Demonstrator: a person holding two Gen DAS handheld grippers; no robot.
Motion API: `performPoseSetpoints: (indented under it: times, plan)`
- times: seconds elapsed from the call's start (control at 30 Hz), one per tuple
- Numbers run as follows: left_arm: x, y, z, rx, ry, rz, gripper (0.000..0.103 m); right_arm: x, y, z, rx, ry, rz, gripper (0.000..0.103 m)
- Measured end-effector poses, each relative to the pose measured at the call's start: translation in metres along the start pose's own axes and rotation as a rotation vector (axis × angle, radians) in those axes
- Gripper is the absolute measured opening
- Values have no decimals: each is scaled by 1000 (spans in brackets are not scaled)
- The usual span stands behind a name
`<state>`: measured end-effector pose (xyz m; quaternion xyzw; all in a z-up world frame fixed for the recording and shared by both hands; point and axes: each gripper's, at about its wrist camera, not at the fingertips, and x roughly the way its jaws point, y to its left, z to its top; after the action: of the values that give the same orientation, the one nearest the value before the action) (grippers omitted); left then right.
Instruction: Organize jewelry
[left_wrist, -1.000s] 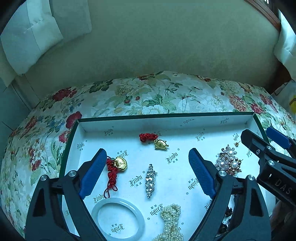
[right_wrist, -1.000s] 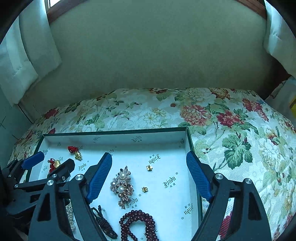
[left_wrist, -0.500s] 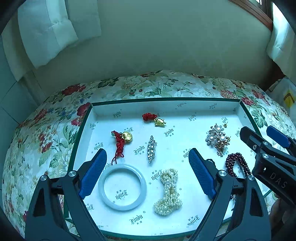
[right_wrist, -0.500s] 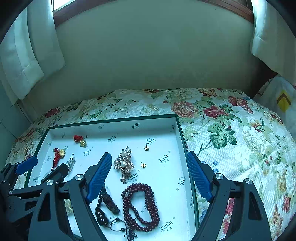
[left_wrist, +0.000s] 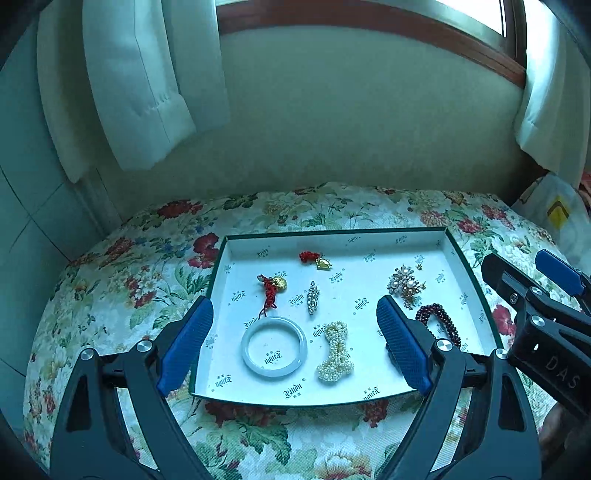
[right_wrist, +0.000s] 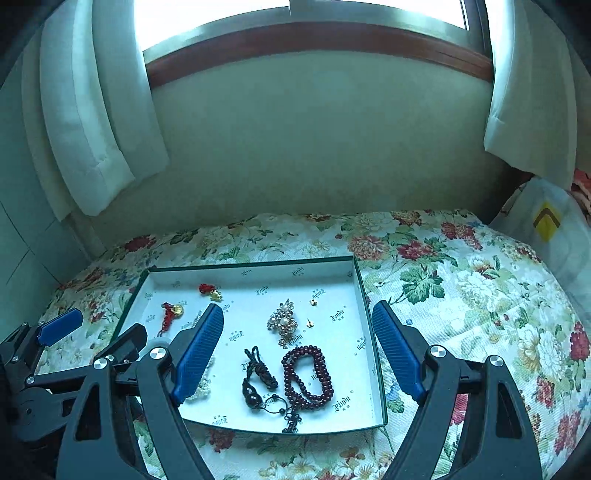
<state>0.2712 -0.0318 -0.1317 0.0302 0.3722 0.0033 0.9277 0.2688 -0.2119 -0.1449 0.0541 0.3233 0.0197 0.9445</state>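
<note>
Both grippers, left gripper (left_wrist: 293, 343) and right gripper (right_wrist: 297, 356), have drawn back and up from the tray (left_wrist: 476, 291), fingers wide and empty, the bangle (left_wrist: 274, 346) at 6 o'clock inside it among spread pieces, so sorting looks finished.

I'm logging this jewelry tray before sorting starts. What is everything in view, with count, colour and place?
tray: 1, white, green-edged, on cloth
cloth: 1, floral, under tray
bangle: 1, pale, front left
pearl bow: 1, cream, front centre
red charms: 2, red and gold, back left
clip: 1, silver, centre
brooch: 1, gold with pearls, back right
beads: 1, dark red, front right
cord: 1, black, beside beads
studs: 2, gold, right
curtains: 2, white, by window
left gripper: open, empty
right gripper: open, empty
</note>
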Motion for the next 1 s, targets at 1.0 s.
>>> performPoseSetpoints:
  times: [1.0]
  plan:
    - [-187, 32, -34, -89, -222, 32, 91, -177, 35, -20, -107, -224, 75, 82]
